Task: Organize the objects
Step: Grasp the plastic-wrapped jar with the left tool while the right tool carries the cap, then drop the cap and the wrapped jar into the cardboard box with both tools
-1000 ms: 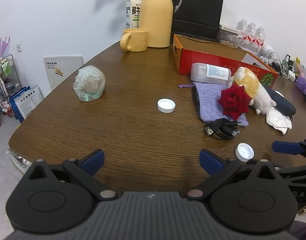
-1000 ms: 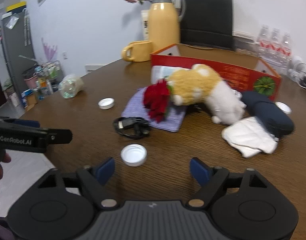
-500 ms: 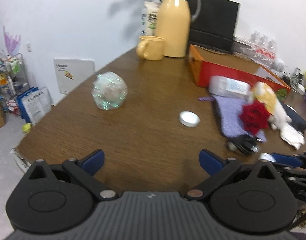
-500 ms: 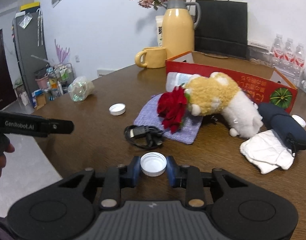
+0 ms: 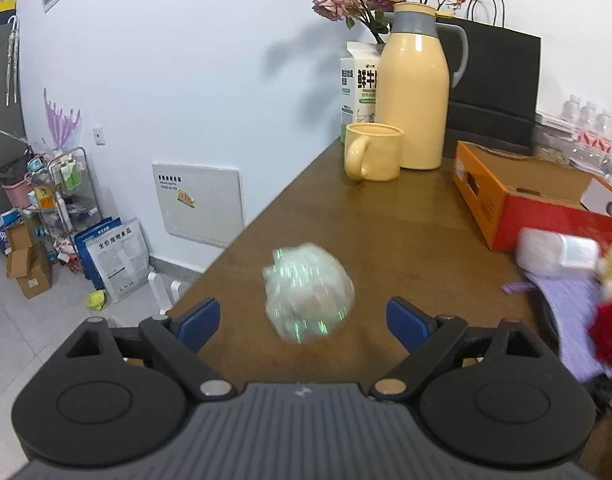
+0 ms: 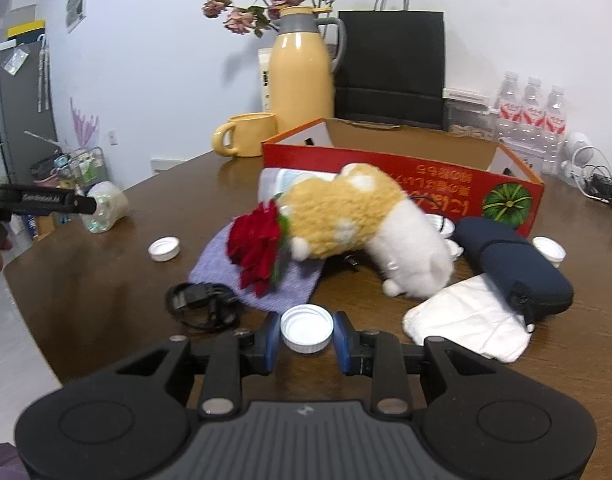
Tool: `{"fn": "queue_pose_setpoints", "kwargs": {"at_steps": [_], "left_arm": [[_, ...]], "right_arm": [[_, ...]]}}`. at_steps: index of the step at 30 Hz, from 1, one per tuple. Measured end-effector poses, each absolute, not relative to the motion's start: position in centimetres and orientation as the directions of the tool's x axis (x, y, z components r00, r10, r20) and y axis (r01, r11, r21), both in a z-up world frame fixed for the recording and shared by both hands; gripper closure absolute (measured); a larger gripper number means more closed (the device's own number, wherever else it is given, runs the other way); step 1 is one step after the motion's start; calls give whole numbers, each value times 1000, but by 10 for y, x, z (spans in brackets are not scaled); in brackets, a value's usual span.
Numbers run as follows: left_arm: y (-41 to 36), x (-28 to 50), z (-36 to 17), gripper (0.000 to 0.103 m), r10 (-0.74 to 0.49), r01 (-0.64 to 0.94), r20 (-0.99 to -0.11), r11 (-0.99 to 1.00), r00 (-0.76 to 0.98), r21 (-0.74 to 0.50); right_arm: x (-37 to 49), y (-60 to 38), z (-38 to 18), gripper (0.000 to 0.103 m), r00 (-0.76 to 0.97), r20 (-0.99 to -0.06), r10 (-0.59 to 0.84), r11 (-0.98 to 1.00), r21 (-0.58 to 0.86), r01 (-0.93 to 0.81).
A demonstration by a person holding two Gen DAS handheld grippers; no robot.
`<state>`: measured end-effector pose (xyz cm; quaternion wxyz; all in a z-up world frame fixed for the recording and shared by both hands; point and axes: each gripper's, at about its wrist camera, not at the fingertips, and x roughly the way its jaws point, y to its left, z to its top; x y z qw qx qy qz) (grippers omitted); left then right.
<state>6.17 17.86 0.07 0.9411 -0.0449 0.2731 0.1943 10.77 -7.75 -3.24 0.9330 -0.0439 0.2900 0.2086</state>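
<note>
Right gripper [image 6: 307,334] pinching white cap [image 6: 307,328], left gripper [image 5: 304,320] spread before plastic-wrapped ball [image 5: 308,292]

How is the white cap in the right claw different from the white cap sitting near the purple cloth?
The white cap in the right claw is pinched between the blue pads; the white cap near the purple cloth lies free on the table, untouched. The held one looks bigger, being closer to the camera. Both are round, white and open side up.
</note>
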Motion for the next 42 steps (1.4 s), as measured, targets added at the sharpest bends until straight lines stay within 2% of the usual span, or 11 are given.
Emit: {"fn": "queue_pose_setpoints", "kwargs": {"at_steps": [5,8,9,11,20,31,36,42], "left_arm": [[196,95,-9,21,341,-398,-561,917,754,22],[205,108,-17,46,327,-405,-593,914,735,2],[207,108,-20,59,328,-411,-599,912,730,-2],[208,107,-21,62,324,-412,-591,911,739,-15],[185,99,12,63,302,-368,-493,929,816,-39],[104,152,69,63,134,-175,-387,982,912,-73],[65,199,79,63,62,-100,-401,992,914,-74],[26,251,72,62,47,-73,-462,997,886,-39]], "right_arm": [[111,-83,-28,76,762,-549,342,921,37,-387],[113,-88,-26,76,771,-545,330,928,38,-370],[114,-89,-25,76,773,-544,326,930,39,-365],[115,-93,-22,76,779,-539,321,933,39,-357],[127,-112,-1,76,826,-477,300,944,22,-330],[185,-133,35,76,886,-354,301,947,5,-320],[226,-133,50,76,896,-328,300,948,-1,-317],[282,-130,50,76,888,-375,266,951,-50,-306]]}}
